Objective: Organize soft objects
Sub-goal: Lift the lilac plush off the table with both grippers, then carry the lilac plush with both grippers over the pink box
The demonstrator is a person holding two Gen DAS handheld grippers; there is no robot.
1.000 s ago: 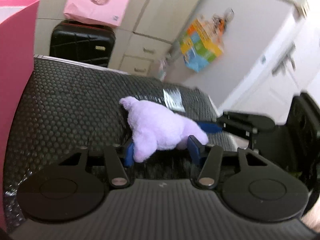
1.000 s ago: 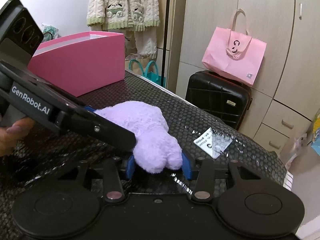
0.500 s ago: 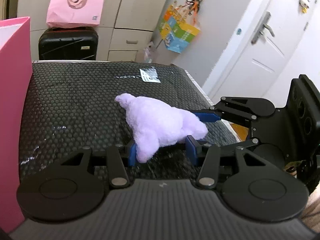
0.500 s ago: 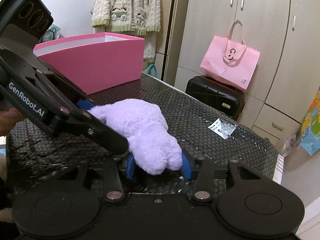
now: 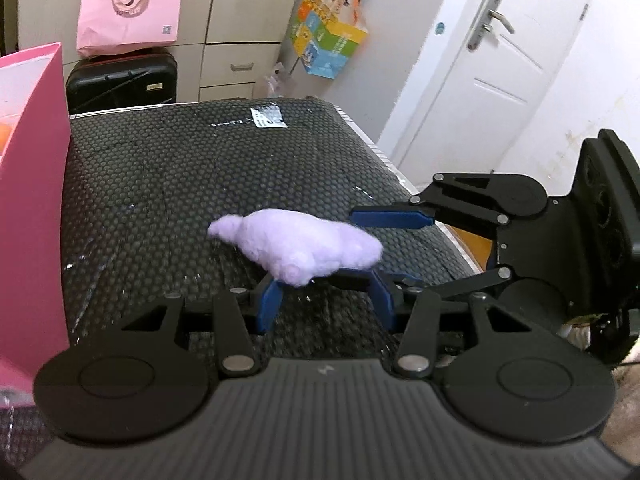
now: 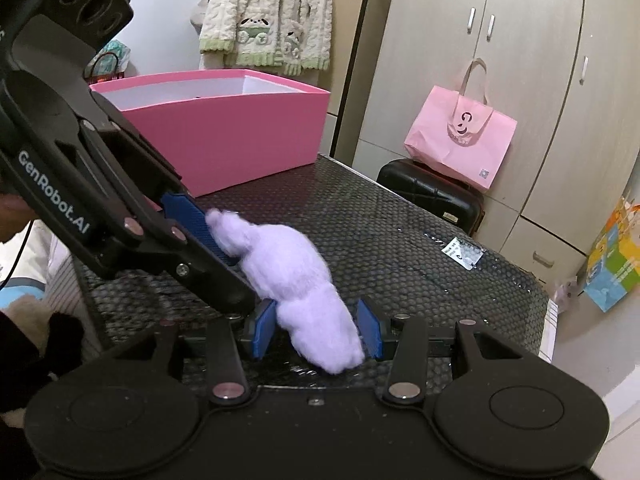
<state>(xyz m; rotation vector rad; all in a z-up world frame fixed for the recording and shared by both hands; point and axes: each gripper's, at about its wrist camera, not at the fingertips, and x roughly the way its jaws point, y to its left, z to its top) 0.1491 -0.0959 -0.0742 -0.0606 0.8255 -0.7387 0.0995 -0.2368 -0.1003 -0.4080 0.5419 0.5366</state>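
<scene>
A lilac plush toy (image 5: pixel 300 246) is lying on the black, dimpled bench (image 5: pixel 168 184), caught between two claws. The left claw (image 5: pixel 326 300) is spreading its blue fingers wide around the near edge of the toy, not pressing it. The right claw (image 6: pixel 316 330) is standing open too, its pads (image 6: pixel 264 328) flanking one end of the plush (image 6: pixel 296 280) without squeezing. A pink box (image 6: pixel 224 128) is sitting at the bench's far side, and a white label (image 5: pixel 269 118) is lying flat beyond the toy.
</scene>
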